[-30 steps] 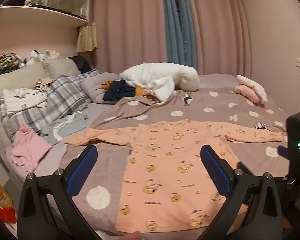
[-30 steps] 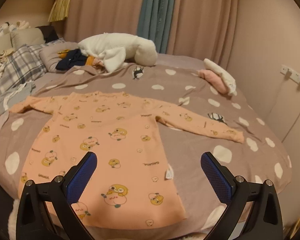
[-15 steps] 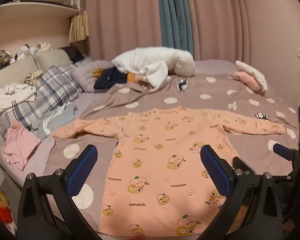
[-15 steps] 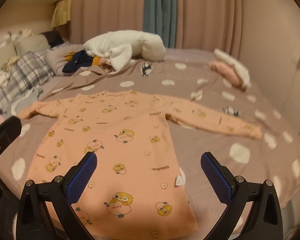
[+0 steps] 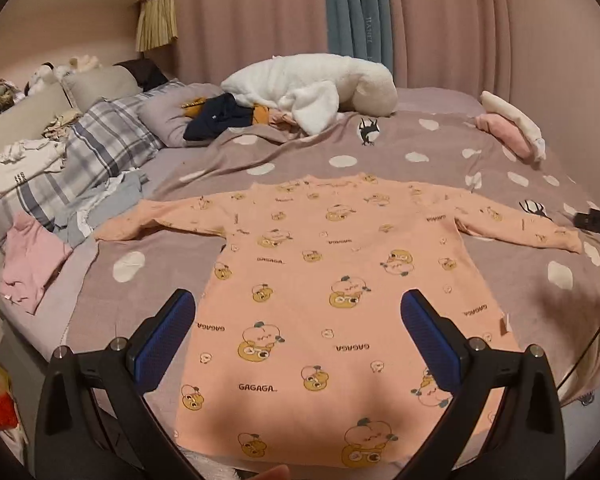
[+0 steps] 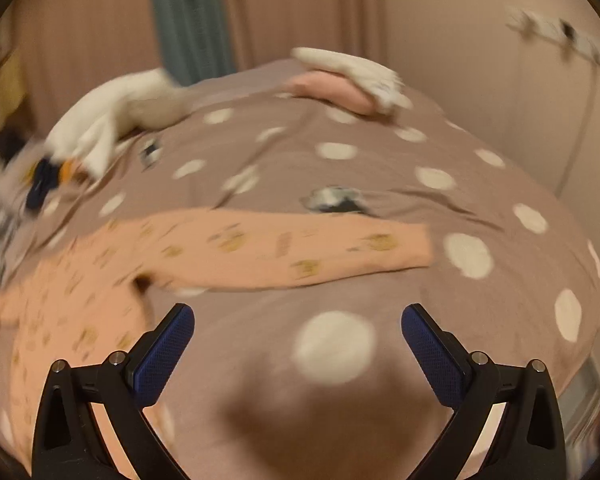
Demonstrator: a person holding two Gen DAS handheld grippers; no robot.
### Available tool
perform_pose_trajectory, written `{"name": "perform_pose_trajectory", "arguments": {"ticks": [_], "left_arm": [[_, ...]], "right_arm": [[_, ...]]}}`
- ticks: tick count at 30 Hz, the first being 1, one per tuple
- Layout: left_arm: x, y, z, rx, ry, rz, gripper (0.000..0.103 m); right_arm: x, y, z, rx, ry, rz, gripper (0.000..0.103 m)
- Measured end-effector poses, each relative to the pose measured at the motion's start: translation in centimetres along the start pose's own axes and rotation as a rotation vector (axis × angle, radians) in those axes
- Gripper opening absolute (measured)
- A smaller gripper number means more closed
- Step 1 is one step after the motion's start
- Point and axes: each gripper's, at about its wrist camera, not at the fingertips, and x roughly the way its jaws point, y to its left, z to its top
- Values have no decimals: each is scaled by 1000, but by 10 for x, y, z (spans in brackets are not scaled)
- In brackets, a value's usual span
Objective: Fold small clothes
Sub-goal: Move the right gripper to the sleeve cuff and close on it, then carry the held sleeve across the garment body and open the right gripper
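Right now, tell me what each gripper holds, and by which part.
Nothing. The left gripper and right gripper are both open, above the flat orange shirt.

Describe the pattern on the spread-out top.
Peach top with yellow cartoon animals and "GAGAGA" lettering; clearest in the left wrist view.

bed (image 5: 148, 252) in dotted mauve cover – peach shirt (image 5: 340, 300) spread flat (white plush (image 5: 308, 84) behind).

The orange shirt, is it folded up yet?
Not yet. The orange shirt lies spread flat on the dotted blanket, both sleeves stretched out.
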Motion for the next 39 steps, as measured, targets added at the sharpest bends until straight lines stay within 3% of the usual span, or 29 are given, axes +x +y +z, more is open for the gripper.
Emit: {"name": "perform_pose_trajectory", "arguments": {"ticks": [2, 4, 13, 16, 18, 25, 27, 32, 35, 39], "left_arm": [[-2, -4, 2, 12, -17, 23, 103], [-2, -4, 2, 9, -22, 21, 103], [25, 16, 3, -66, 43, 31, 103], [35, 18, -1, -51, 63, 59, 103], [42, 20, -2, -52, 83, 59, 103], [66, 25, -6, -58, 133, 78, 103], [68, 25, -8, -59, 147, 68, 102], [57, 30, -7, -38, 105, 80, 103], [52, 38, -5, -69, 91, 67, 103], [47, 57, -5, -122, 79, 38, 103]], "right_arm": [[9, -21, 4, 29, 19, -32, 103], [21, -47, 7, 75, 61, -6, 103], [67, -147, 7, 432, 161, 243, 103], [87, -167, 6, 570, 153, 378, 102], [104, -171, 5, 637, 172, 446, 93], [130, -155, 12, 665, 199, 477, 52], [134, -153, 15, 640, 225, 410, 12], [109, -147, 31, 619, 140, 409, 9], [87, -129, 51, 543, 101, 407, 9], [60, -84, 78, 467, 42, 488, 9]]}}
